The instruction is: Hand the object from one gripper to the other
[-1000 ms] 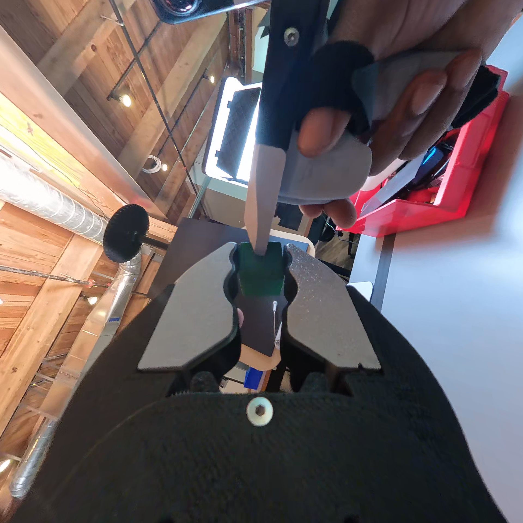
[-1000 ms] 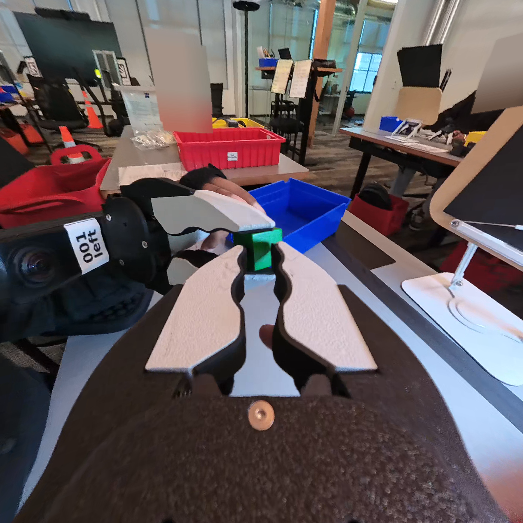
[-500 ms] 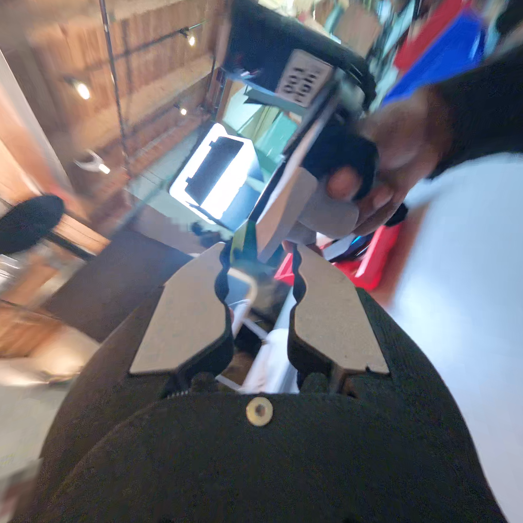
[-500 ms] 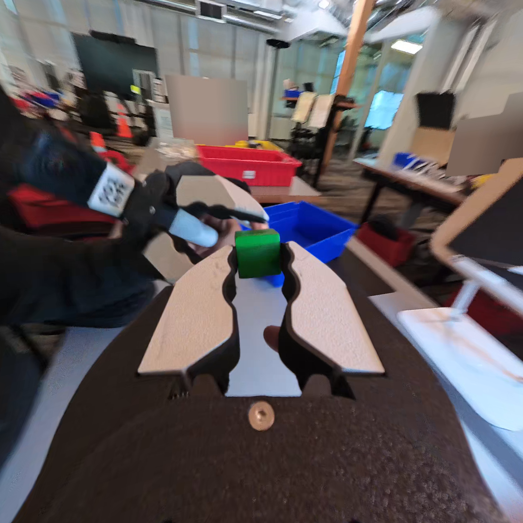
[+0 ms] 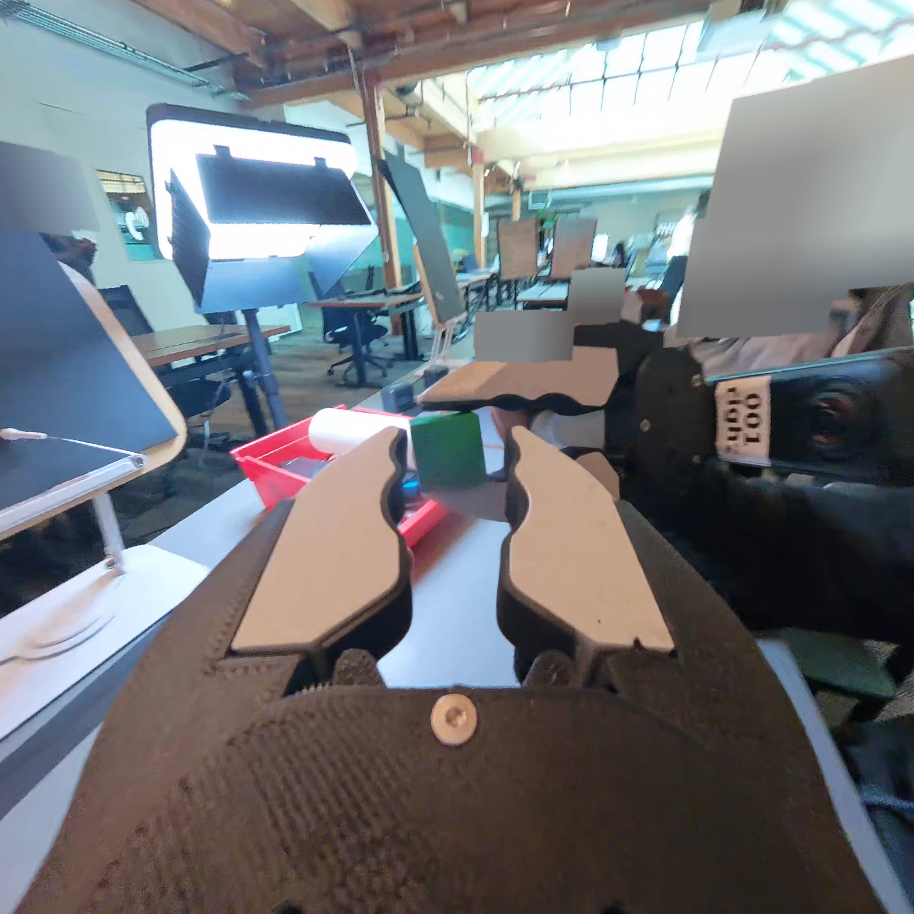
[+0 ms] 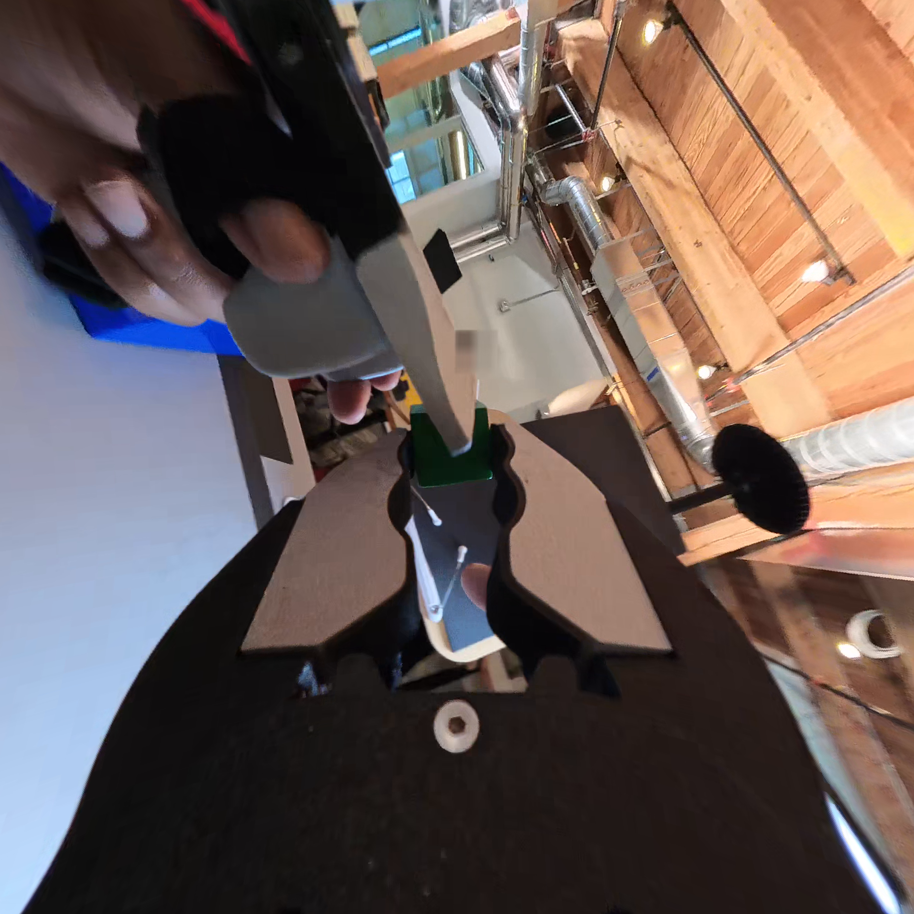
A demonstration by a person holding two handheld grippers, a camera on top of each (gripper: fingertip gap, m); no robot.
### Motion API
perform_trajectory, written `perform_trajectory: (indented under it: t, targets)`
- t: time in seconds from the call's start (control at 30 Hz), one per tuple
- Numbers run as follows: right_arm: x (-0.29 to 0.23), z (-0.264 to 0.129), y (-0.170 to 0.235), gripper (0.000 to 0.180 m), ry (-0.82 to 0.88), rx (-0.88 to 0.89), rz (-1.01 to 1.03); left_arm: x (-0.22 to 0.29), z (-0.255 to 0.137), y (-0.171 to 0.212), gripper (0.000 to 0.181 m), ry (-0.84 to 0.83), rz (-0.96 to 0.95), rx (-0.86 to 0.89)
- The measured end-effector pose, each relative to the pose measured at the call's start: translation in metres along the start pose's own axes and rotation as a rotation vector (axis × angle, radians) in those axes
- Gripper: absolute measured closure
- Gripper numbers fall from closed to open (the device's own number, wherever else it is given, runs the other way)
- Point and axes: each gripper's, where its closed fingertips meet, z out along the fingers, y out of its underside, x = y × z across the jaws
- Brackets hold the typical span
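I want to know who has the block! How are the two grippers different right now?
The right gripper is clamped on the green cube, while the left gripper is spread open, with a gap beside the cube. In the left wrist view, the right gripper lies turned, one finger on top of the cube, while the left gripper's fingers sit on either side of it. Both have grey fingers on black bodies.

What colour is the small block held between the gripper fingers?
Green. The block shows best in the left wrist view, lit and unobstructed.
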Motion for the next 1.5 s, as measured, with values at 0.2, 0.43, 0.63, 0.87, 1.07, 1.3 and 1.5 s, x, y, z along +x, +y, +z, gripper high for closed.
perform_trajectory:
  t: [0.2,0.43,0.63,0.87,1.07,1.3,1.5]
  targets:
    - [-0.006,0.003,0.000,0.149,-0.039,0.002,0.067,-0.009,-0.002,0.005,0.152,-0.145,0.300,-0.081]
    - [0.013,-0.013,-0.006,0.142,-0.386,0.176,0.939,-0.025,-0.015,-0.005,0.152,-0.374,0.771,-0.088]
    - [-0.001,-0.010,0.000,0.139,-0.526,0.110,1.166,-0.016,-0.005,0.006,0.153,-0.436,1.083,-0.147]
    - [-0.015,-0.002,0.001,0.152,-0.496,0.072,1.058,-0.009,0.003,0.014,0.152,-0.401,1.084,-0.150]
    - [0.020,-0.018,-0.016,0.152,-0.309,0.335,0.857,-0.004,-0.005,-0.003,0.142,-0.109,0.349,0.027]
    - [0.045,-0.051,-0.049,0.152,-0.433,0.760,1.145,0.027,-0.013,-0.031,0.147,0.429,-0.466,0.289]
    - [0.031,-0.048,-0.050,0.152,-0.450,0.707,1.044,0.043,-0.011,-0.036,0.148,0.610,-0.690,0.315]
